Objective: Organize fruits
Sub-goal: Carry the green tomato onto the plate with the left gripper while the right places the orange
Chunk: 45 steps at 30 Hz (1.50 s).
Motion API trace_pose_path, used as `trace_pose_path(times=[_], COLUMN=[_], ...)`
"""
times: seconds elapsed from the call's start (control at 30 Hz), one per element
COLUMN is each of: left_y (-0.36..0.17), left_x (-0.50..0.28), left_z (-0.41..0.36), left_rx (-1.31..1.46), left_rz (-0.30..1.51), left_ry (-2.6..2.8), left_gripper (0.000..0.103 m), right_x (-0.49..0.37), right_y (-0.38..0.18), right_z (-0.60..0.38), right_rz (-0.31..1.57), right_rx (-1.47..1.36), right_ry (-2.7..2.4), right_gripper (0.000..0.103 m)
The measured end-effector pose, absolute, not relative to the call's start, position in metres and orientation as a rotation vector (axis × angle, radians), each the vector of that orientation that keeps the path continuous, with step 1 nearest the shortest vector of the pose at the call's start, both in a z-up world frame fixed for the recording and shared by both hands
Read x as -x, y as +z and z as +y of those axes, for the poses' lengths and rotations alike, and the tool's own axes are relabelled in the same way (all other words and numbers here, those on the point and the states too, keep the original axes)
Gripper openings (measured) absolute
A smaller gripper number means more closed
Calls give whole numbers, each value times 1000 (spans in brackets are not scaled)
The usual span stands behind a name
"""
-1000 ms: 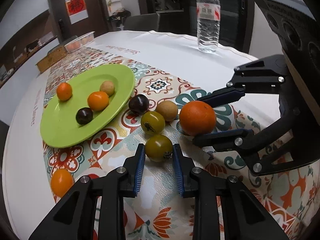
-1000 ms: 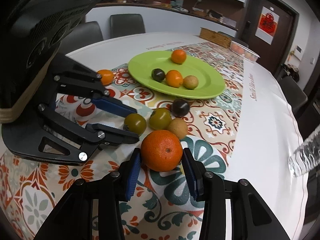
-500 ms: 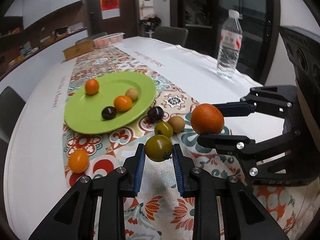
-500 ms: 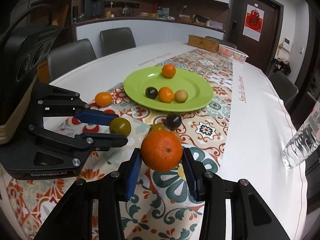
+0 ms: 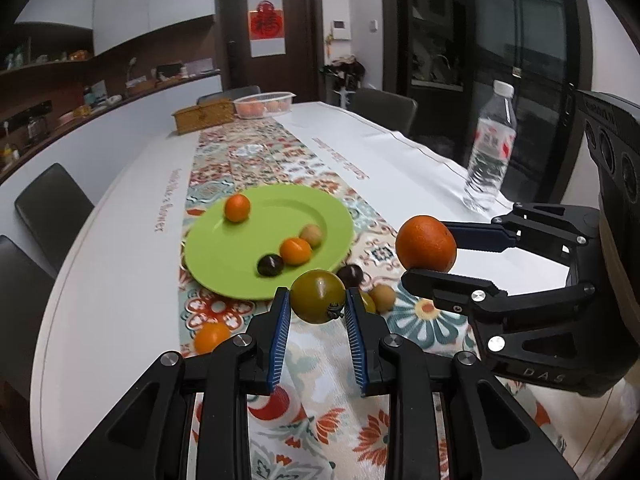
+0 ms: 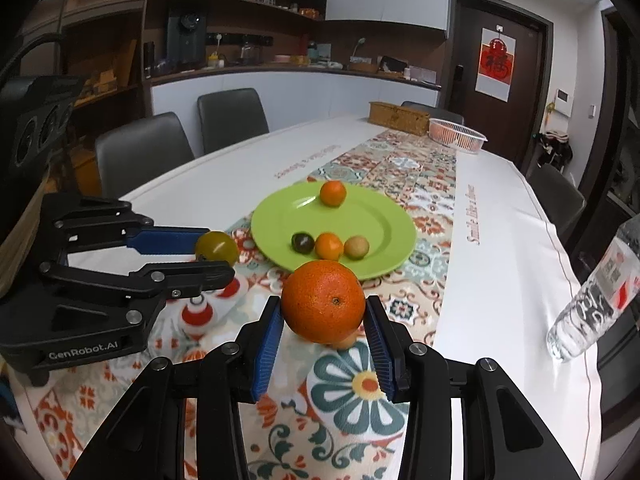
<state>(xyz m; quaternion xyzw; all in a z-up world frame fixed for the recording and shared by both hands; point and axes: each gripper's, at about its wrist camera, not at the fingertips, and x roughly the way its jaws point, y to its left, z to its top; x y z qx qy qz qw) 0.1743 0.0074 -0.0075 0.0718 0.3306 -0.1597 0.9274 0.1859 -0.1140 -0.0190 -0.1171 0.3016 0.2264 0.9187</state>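
Note:
My left gripper [image 5: 316, 300] is shut on a green tomato [image 5: 317, 296] and holds it above the patterned runner. To its right, my right gripper [image 5: 434, 250] is shut on a large orange [image 5: 425, 244], also in the air. The right wrist view shows the same: the right gripper [image 6: 322, 314] clamps the orange [image 6: 323, 300], and the left gripper [image 6: 214, 252] holds the tomato [image 6: 216, 246]. Beyond them lies a green plate [image 5: 240, 260] with several small fruits on it. A dark fruit [image 5: 350, 274], a tan fruit [image 5: 383, 297] and a small orange [image 5: 211, 337] lie on the cloth.
A water bottle [image 5: 490, 160] stands on the white cloth at the right. A wicker box [image 5: 203, 116] and a plastic tub [image 5: 264, 105] of fruit sit at the table's far end. Grey chairs [image 6: 232, 120] line the table's sides.
Both grippers have risen from the table, each with its fruit lifted off the cloth. The left gripper has also rolled, so the table looks more level now.

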Motion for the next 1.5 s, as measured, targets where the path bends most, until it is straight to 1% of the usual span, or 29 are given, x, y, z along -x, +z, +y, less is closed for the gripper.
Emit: trace_pose_path(times=[0.3, 0.73, 1.13, 1.5], left_y=[7, 7, -8, -40], left_x=[-201, -250, -298, -343], left_z=[16, 33, 39, 51], left_rx=[-88, -60, -62, -8], left_rz=[674, 729, 782, 889], left_ry=[-266, -216, -205, -194], left_gripper=[28, 28, 28, 28], right_x=[-208, -262, -314, -363], right_y=[-1, 10, -8, -39], right_z=[-102, -91, -83, -72], right_rz=[580, 613, 694, 788], right_rx=[259, 205, 206, 228], right_ry=[456, 459, 458, 446], right_gripper=[42, 42, 42, 42])
